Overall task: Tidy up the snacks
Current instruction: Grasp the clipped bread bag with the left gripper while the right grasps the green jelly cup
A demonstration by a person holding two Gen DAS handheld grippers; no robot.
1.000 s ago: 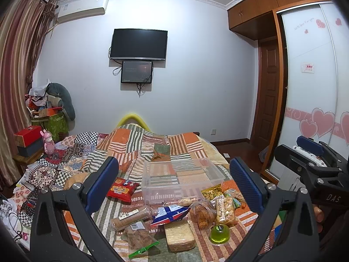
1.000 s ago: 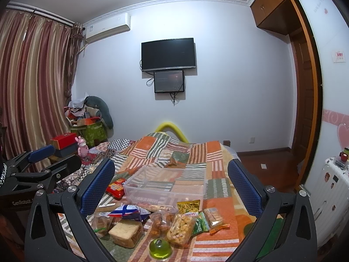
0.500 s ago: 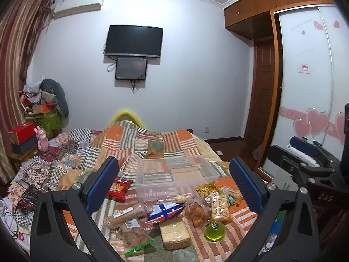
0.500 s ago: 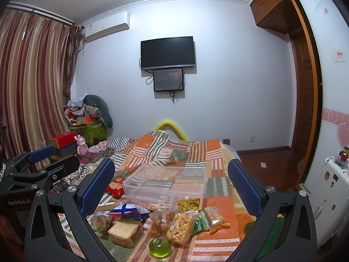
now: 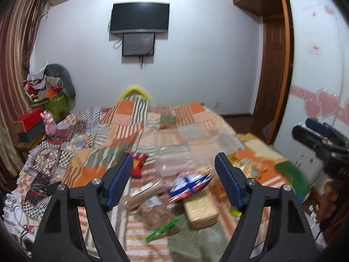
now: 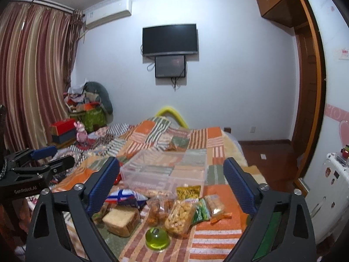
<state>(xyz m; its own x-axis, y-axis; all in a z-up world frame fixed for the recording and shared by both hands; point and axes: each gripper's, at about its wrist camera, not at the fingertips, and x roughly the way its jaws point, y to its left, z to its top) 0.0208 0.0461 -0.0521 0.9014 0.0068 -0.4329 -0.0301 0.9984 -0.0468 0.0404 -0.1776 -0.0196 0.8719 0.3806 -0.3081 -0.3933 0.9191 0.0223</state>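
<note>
Several snacks lie on the patchwork bed in front of a clear plastic bin (image 6: pixel 165 170), also in the left wrist view (image 5: pixel 174 155). Among them are a blue-red-white packet (image 5: pixel 189 184) (image 6: pixel 123 196), a wrapped bread block (image 5: pixel 201 207) (image 6: pixel 121 218), a red chip bag (image 5: pixel 138 163), a brown biscuit roll (image 5: pixel 141 197), a bag of puffed snacks (image 6: pixel 180 216) and a green jelly cup (image 6: pixel 157 238). My left gripper (image 5: pixel 174 174) is open and empty above the near snacks, the view blurred. My right gripper (image 6: pixel 171 183) is open and empty above the snacks.
A green clip (image 5: pixel 162 230) lies at the near edge. The other gripper shows at the right in the left wrist view (image 5: pixel 320 139) and at the left in the right wrist view (image 6: pixel 32 168). A wardrobe (image 5: pixel 316 65) stands right, boxes and a pink toy (image 6: pixel 80 133) left.
My left gripper has moved fast toward the snacks and lower; its fingers stand closer together than before. The right gripper has hardly moved.
</note>
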